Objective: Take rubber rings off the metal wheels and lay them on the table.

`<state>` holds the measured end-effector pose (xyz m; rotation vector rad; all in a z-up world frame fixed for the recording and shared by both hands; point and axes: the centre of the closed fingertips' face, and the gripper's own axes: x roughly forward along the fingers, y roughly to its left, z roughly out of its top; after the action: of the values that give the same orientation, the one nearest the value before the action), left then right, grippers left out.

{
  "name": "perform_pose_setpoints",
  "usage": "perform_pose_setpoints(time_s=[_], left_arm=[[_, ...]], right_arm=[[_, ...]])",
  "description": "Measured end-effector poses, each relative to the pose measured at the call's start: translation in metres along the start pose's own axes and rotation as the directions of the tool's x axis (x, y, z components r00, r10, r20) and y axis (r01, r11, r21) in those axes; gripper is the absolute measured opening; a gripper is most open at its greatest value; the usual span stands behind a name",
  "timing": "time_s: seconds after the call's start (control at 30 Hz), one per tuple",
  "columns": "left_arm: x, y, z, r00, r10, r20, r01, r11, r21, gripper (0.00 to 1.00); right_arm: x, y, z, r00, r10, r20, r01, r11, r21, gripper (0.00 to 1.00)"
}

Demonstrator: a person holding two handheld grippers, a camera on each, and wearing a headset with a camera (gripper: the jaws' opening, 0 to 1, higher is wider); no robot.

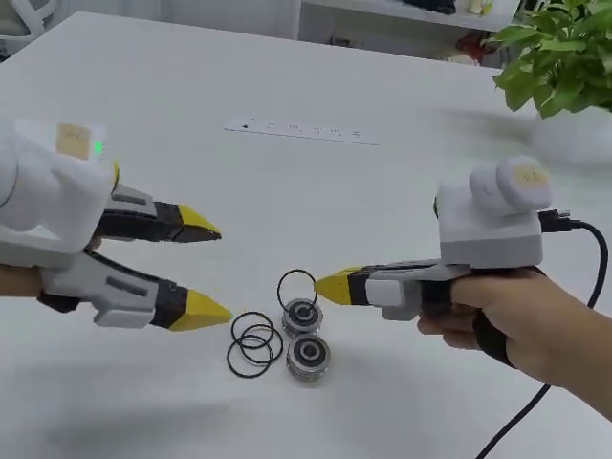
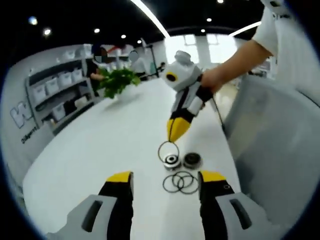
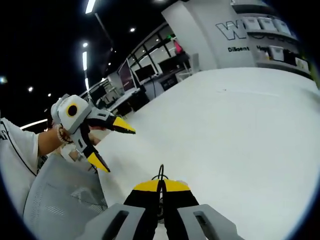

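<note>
Head view: left gripper at nine o'clock, fingers spread. Right gripper at three o'clock pinches a rubber ring above the metal wheels. Loose rings lie on the surface.
Left gripper view: a wall letter reads "W".
Right gripper view: wall lettering reads "Diligent".
</note>
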<state>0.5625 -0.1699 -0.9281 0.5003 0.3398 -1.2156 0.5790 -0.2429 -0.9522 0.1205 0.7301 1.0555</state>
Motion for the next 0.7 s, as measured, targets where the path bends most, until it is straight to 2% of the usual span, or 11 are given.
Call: perform_pose_setpoints(time_s=[0.3,0.4,0.5,0.63,0.7], left_arm=[[-0.031,-0.010,-0.006,0.9995,0.030,0.006,-0.030,0.999,-0.013,0.67],[-0.041,-0.014,-0.004,0.9982,0.040,0.043,-0.038,0.997,-0.062,0.70],[-0.047,-0.020,-0.008,0.9970,0.032,0.071,-0.025,0.995,-0.098,0.78],[-0.058,-0.021,-0.020,0.9947,0.067,0.077,-0.053,0.984,-0.173,0.83],[-0.063,-0.022,-0.023,0.9907,0.095,0.097,-0.071,0.971,-0.228,0.83]], right_arm=[[0.005,0.014,0.002,0.9988,0.048,-0.009,-0.048,0.999,-0.018,0.00],[0.009,0.018,0.001,0.9979,0.061,-0.024,-0.061,0.998,-0.030,0.00],[0.013,0.024,-0.001,0.9965,0.078,-0.030,-0.079,0.997,-0.027,0.00],[0.022,0.028,-0.005,0.9940,0.096,-0.053,-0.097,0.995,-0.031,0.00],[0.026,0.031,-0.008,0.9921,0.107,-0.066,-0.109,0.993,-0.035,0.00]])
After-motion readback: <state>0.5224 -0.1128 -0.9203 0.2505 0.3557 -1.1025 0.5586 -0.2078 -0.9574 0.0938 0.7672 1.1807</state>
